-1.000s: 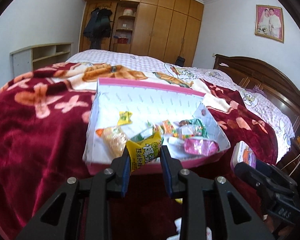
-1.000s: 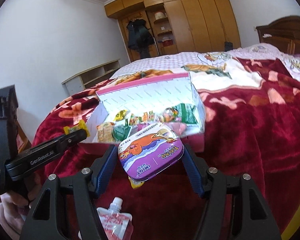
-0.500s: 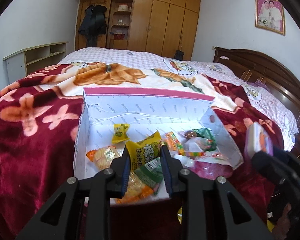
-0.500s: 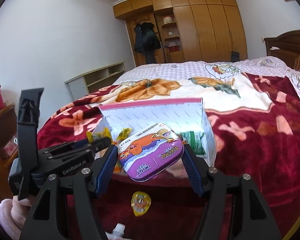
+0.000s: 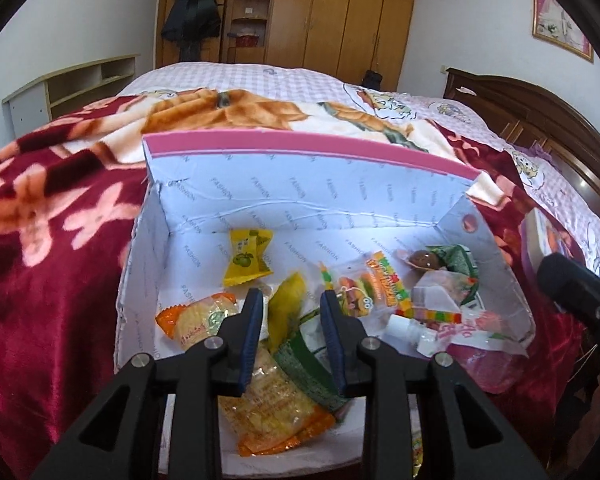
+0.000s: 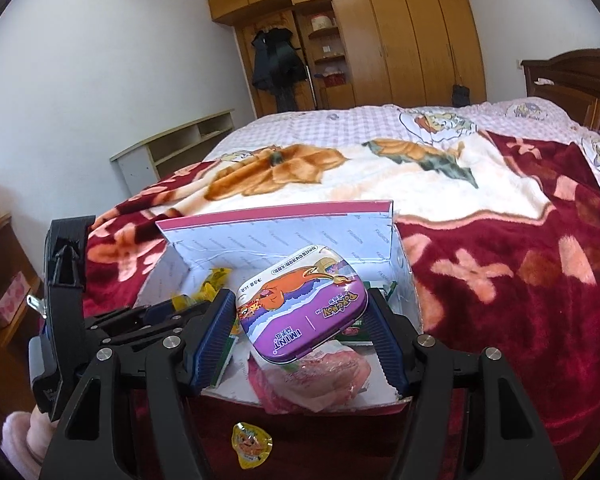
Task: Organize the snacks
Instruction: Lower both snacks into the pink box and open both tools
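A white box [image 5: 204, 216] with a pink rim, printed "FASHION", sits open on the red floral blanket [image 5: 52, 240]. Inside, from its left wall: an orange-ended cracker pack [image 5: 196, 318], a small yellow candy [image 5: 247, 258] toward the back wall, a burger gummy pack [image 5: 360, 292], and a pink pouch [image 5: 476, 344] in the right front corner. My left tongs [image 5: 290, 312] have come forward over the front edge since a second ago; their jaws have just been opening, and the yellow snack packet [image 5: 286, 306] stands loose between them. My right tongs [image 6: 302, 310], now nearer the box, stay clenched on a purple tin [image 6: 300, 304] reading "IMINT". A yellow jelly cup [image 6: 250, 442] lies on the blanket before the front wall.
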`<control>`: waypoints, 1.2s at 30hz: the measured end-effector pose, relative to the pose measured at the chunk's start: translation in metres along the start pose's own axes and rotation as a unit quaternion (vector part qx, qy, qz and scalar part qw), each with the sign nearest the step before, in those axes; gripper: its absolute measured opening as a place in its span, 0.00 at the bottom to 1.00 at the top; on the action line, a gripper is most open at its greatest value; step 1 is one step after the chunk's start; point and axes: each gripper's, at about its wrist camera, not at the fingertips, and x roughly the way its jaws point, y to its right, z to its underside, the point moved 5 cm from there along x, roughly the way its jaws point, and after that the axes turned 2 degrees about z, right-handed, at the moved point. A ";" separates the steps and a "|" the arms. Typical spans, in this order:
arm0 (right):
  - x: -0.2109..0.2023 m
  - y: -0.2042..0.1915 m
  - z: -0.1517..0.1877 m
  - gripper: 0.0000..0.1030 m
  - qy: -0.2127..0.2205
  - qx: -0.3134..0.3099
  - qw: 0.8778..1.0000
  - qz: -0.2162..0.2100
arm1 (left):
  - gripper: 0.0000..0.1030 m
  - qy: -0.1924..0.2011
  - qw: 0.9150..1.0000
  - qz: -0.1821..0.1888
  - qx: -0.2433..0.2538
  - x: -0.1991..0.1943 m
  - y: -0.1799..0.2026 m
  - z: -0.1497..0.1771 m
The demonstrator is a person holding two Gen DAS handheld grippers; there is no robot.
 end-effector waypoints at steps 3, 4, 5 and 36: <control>0.010 0.001 -0.002 0.65 -0.008 0.000 1.000 0.002 | 0.51 0.003 1.000 -0.011 -0.010 0.001 -0.007 0.002; 0.013 0.001 -0.003 0.65 -0.010 0.001 1.000 0.002 | 0.53 0.006 1.000 -0.011 -0.014 0.001 -0.008 0.002; 0.017 0.002 -0.004 0.65 -0.014 0.001 1.000 0.001 | 0.54 0.008 1.000 -0.010 -0.016 0.001 -0.009 0.003; 0.103 0.025 -0.020 0.65 -0.096 0.015 0.995 0.036 | 0.63 0.021 1.000 -0.013 0.004 0.002 -0.007 0.006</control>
